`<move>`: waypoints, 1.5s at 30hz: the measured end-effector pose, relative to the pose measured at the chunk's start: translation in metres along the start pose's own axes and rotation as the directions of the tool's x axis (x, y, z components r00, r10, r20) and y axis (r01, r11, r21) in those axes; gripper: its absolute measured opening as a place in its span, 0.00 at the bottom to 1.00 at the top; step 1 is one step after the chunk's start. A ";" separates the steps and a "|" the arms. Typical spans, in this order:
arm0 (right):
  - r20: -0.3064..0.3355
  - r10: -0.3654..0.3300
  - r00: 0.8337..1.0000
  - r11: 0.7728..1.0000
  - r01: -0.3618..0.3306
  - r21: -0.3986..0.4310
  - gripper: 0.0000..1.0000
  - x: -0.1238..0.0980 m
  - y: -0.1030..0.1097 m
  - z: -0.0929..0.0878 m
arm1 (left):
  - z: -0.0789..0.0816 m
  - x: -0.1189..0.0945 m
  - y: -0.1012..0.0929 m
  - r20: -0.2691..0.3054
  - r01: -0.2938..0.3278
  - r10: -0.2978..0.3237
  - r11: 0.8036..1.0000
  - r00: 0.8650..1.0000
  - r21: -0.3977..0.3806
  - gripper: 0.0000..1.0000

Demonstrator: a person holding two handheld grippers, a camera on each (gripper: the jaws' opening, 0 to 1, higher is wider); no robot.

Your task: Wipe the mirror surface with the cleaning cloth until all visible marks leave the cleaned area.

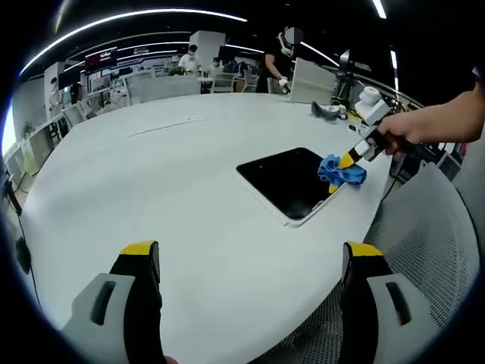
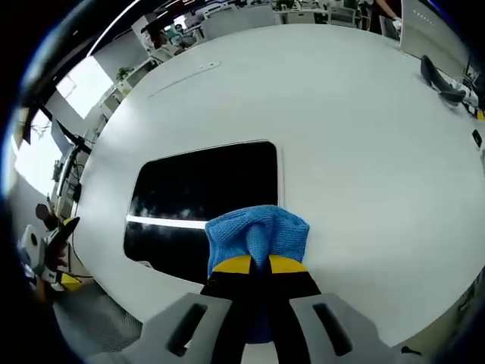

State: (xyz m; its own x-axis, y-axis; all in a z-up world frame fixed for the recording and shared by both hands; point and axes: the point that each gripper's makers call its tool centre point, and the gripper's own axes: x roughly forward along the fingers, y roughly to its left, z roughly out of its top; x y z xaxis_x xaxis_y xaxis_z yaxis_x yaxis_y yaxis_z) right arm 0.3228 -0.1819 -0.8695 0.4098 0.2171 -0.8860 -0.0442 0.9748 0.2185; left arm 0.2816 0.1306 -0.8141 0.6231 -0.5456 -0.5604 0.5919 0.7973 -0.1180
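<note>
While the right tool [image 2: 260, 265] pinches it, fuzzy blue cloth [image 2: 256, 236] crumples on glossy rectangular mirror [image 2: 198, 205].

left tool [image 1: 246, 262] jaws spread apart, right tool [image 2: 259, 264] clamped tight, hand [image 1: 402, 133] gripping it

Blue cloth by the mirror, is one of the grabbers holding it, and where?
Yes. The right gripper is shut on the blue cloth, pinching a bunched fold at its near edge, over the mirror. The left gripper is open, holding nothing.

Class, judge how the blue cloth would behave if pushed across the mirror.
The blue cloth looks soft and floppy: it bunches where the right gripper pinches it. It would probably slide easily over the smooth mirror, dragging and folding rather than rolling.
</note>
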 end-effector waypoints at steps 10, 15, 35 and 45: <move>0.012 -0.015 1.000 1.000 0.015 -0.011 0.01 0.000 0.001 0.001 | -0.001 0.000 -0.001 -0.008 0.002 -0.002 1.000 1.000 -0.001 0.99; 0.011 -0.009 1.000 1.000 0.009 0.003 0.01 0.000 0.007 0.000 | -0.002 0.001 -0.001 -0.010 0.005 -0.005 1.000 1.000 0.003 0.99; 0.014 -0.014 1.000 1.000 0.014 0.014 0.01 0.005 0.028 -0.002 | -0.002 0.000 -0.001 -0.007 0.010 -0.010 1.000 1.000 0.009 0.99; 0.008 0.017 1.000 1.000 -0.017 0.022 0.01 0.009 0.050 -0.004 | -0.002 0.000 -0.002 -0.008 0.015 -0.015 1.000 1.000 0.017 0.99</move>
State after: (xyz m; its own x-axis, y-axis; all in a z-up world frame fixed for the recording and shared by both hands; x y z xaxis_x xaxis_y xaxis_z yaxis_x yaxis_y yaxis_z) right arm 0.3205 -0.1309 -0.8682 0.4164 0.2331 -0.8788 -0.0311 0.9697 0.2425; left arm 0.2793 0.1297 -0.8159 0.6098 -0.5555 -0.5653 0.6098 0.7844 -0.1130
